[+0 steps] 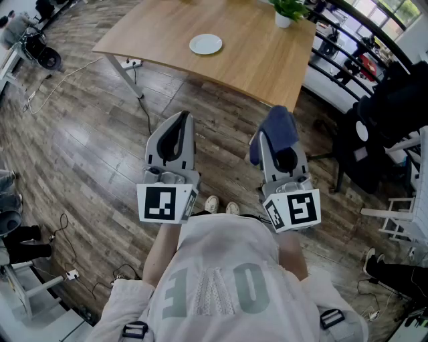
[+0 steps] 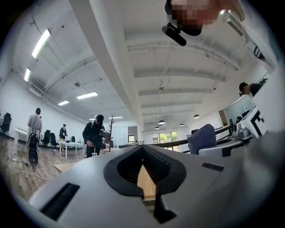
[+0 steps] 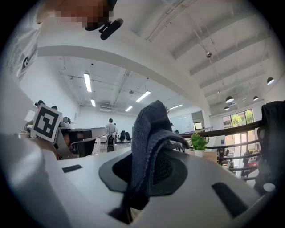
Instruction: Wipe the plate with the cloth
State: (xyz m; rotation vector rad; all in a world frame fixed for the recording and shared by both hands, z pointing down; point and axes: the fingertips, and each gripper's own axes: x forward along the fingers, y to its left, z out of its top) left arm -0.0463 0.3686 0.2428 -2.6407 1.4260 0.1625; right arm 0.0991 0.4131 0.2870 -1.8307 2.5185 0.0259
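A small white plate (image 1: 205,44) lies on the wooden table (image 1: 261,53) at the far side of the head view, well ahead of both grippers. My right gripper (image 1: 279,137) is shut on a dark blue cloth (image 1: 277,127), which drapes over its jaws. In the right gripper view the cloth (image 3: 149,133) stands up between the jaws and hides what lies straight ahead. My left gripper (image 1: 177,127) is held level beside it, shut with nothing in it. The left gripper view shows the left gripper (image 2: 144,153) with its jaws together and the cloth (image 2: 202,137) off to the right.
A potted plant (image 1: 287,10) stands at the table's far edge. Cables (image 1: 144,107) trail over the wood floor by the table leg. A black chair with dark clothing (image 1: 384,127) stands at the right, by a railing. People (image 2: 93,133) stand in the background.
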